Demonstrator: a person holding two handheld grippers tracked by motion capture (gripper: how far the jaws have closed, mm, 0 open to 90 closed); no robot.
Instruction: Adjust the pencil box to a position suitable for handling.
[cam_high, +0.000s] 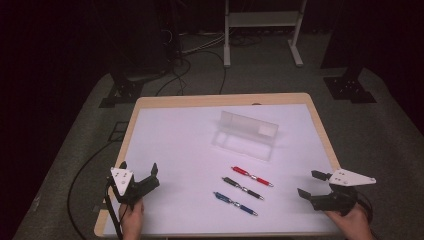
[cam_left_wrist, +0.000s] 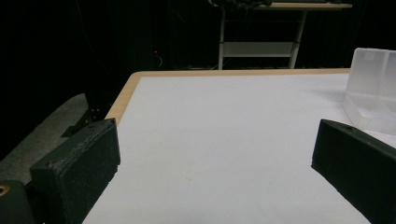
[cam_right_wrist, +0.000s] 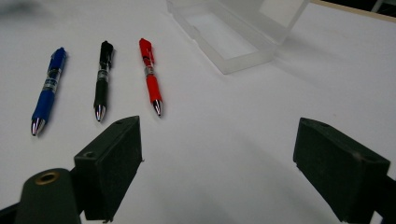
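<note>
Both grippers idle at the near edge of the table, nothing held, nothing touched.

Left gripper: near the table's near-left corner, gripped by the person's left hand. Jaws spread wide. In the left gripper view the two black jaws stand far apart with bare white tabletop between them; no object in the gap, pads free.

Right gripper: at the near-right corner, just at the right edge, held by the right hand. Jaws at full spread. In the right gripper view the gap between them is bare white surface; the pen tips lie just beyond the left jaw, apart from it.

Three pens lie in a row on the near half of the table, parallel, slanted, well apart from both grippers but closer to the right one: red pen farthest from the near edge, black pen in the middle, blue pen nearest the near edge. Small gaps between them, not touching.

Clear plastic case, lid open and standing up, sits near the table's centre toward the far edge, just beyond the red pen, apart from it. Inside looks empty in the right gripper view.
</note>
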